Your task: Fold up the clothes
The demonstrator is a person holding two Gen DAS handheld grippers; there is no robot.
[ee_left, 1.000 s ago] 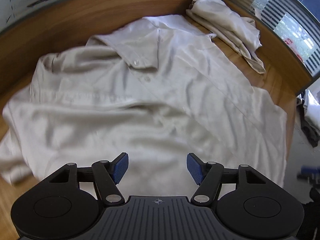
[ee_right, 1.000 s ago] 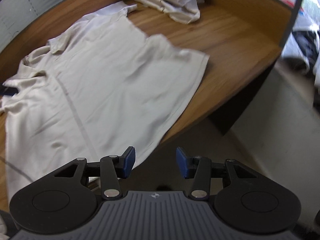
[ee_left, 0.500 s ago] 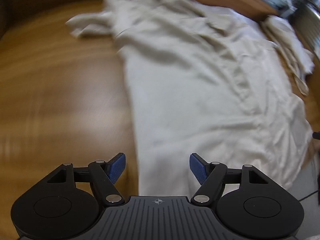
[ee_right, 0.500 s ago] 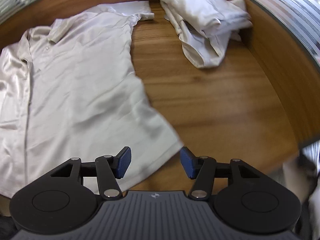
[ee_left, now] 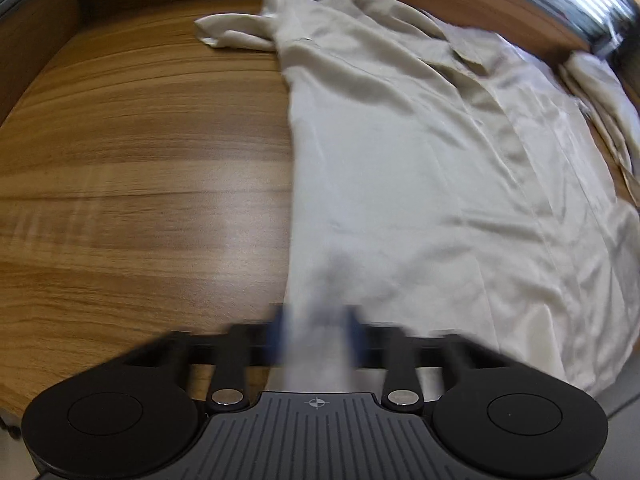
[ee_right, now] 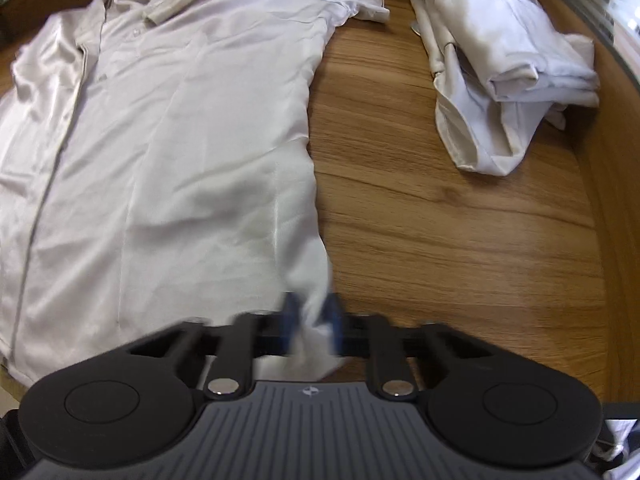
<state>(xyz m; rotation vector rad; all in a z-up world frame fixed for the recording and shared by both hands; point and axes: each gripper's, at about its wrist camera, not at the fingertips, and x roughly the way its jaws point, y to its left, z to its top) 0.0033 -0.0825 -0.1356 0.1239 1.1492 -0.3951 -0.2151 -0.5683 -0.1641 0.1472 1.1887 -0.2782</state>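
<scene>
A cream short-sleeved shirt (ee_left: 400, 160) lies spread flat on the wooden table (ee_left: 140, 180), collar at the far end. In the left wrist view my left gripper (ee_left: 318, 332) is at the shirt's near left hem corner. Its blue pads are blurred and its jaws are closing with the fabric pinched between them. In the right wrist view the same shirt (ee_right: 180, 140) fills the left half. My right gripper (ee_right: 312, 320) is at the near right hem corner, jaws closing on a bunched tip of cloth.
A pile of folded pale garments (ee_right: 500, 52) lies at the far right of the table (ee_right: 440, 220), seen also as a pale pile (ee_left: 600, 92) in the left wrist view. A raised wooden rim runs along the table's back. Bare wood lies left of the shirt.
Both grippers swung out to the shirt's near hem corners and sank toward the table. Both jaws went from wide open to closed on the fabric.
</scene>
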